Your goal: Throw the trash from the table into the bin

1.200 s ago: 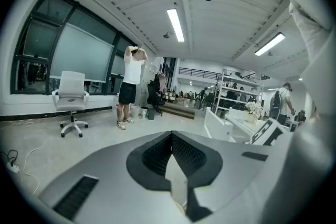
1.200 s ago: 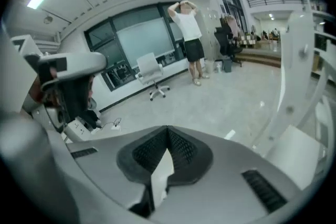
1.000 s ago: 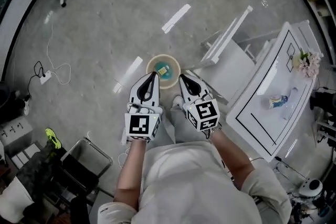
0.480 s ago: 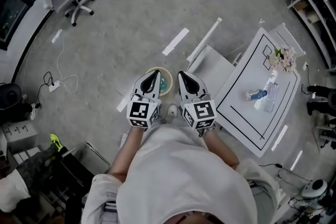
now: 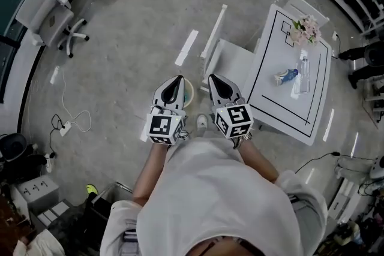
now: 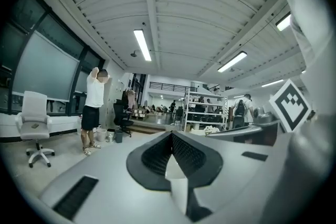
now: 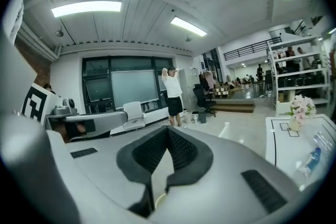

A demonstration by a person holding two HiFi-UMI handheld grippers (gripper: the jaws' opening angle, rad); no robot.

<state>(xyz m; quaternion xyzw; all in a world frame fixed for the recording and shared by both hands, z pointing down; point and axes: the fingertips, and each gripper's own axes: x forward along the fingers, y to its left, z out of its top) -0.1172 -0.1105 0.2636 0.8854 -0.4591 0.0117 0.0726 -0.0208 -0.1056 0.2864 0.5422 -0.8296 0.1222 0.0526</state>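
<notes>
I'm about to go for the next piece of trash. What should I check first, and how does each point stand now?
1. Left gripper empty: ok, jaws together on nothing.
2. Right gripper empty: ok, jaws together on nothing.
3. Jaws open for a pick: not ok, both shut.
4. Items on the table: ok, a blue crumpled piece and a clear bottle.
5. Bottle counts as trash: cannot tell.
6. Bin located: ok, on the floor, partly hidden behind the left gripper.

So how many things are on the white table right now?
3: flowers at the far corner, a clear bottle near the middle, and a blue crumpled item right beside it. Smaller scraps could go unseen.
</notes>
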